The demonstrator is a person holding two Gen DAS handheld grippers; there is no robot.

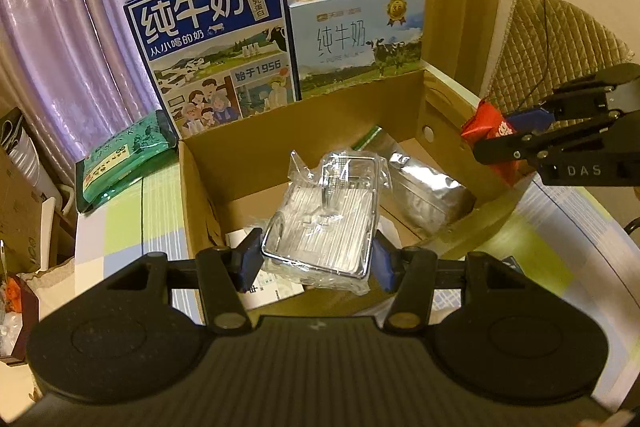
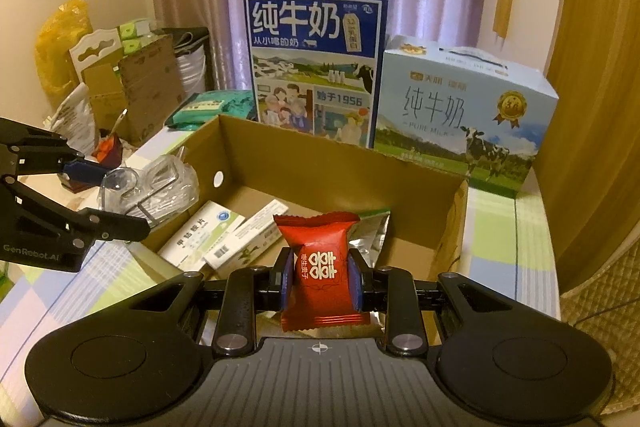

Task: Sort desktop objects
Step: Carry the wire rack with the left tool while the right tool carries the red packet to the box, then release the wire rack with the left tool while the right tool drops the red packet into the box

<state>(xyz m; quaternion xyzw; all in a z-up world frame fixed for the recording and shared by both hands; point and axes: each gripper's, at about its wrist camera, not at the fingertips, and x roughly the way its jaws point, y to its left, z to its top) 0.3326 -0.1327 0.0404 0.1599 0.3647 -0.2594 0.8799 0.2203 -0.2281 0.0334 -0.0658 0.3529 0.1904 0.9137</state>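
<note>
Right wrist view, bottom centre: right gripper (image 2: 322,281) w/ jaws clamped on a red crinkle-edged foil candy packet (image 2: 316,273) printed w/ a white double-happiness character, held just above the near wall of the open brown cardboard box (image 2: 452,227). In the box, centre frame: two white paper medicine cartons (image 2: 224,235) w/ green print and a silver foil pouch (image 2: 372,231). Left edge: left gripper (image 2: 104,199), marked "GenRobot.AI", jaws gripping a shiny metal rack sealed in a clear plastic bag (image 2: 160,183) over the box's left wall; left wrist view shows the pads pressing the rack's sides.

Risks, as judged: the slick bag could slip from the pads; the rack might land on the cartons; the light packet could catch the box rim if let go too soon.

Upper centre, behind the box: tall dark-blue milk carton case (image 2: 316,67) reading "纯牛奶", "始于1956"; beside it, right, a pale-blue milk case (image 2: 464,115), "纯牛奶 PURE MILK". The right gripper's body reads "DAS" in the left wrist view.
</note>
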